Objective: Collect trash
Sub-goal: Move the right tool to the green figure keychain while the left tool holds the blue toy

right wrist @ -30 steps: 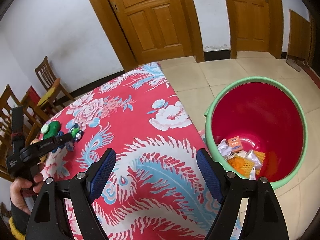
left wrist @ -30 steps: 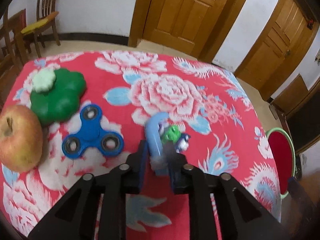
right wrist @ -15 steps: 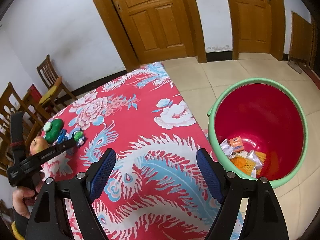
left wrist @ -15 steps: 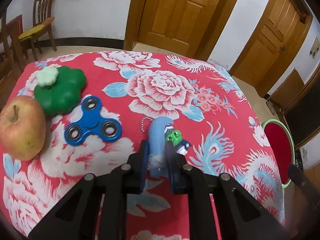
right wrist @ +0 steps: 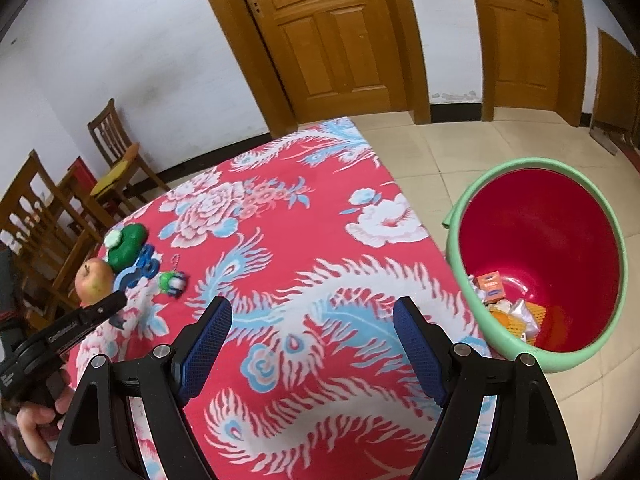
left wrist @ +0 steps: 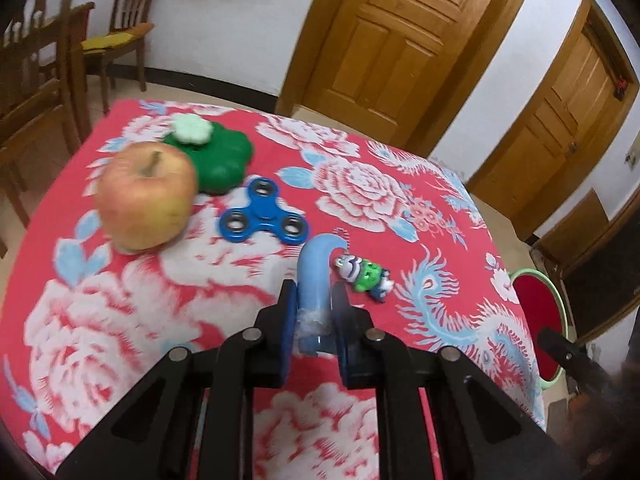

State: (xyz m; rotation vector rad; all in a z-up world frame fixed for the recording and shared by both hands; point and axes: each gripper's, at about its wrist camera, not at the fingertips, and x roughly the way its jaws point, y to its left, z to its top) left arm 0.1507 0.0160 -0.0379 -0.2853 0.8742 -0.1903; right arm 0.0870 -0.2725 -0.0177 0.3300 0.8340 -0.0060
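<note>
On floor, right of table: red bin (right wrist: 536, 216), green rim
Bin contents: wrappers (right wrist: 516, 308), orange box (right wrist: 491, 282)
Left gripper (left wrist: 314, 312): clamped on blue tube (left wrist: 314, 276)
Right gripper (right wrist: 312, 344): jaws apart, empty

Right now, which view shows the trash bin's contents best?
The right wrist view: it looks down into the bin, showing wrappers and an orange box at its bottom. The left wrist view catches only a sliver of its rim past the table's edge.
</note>
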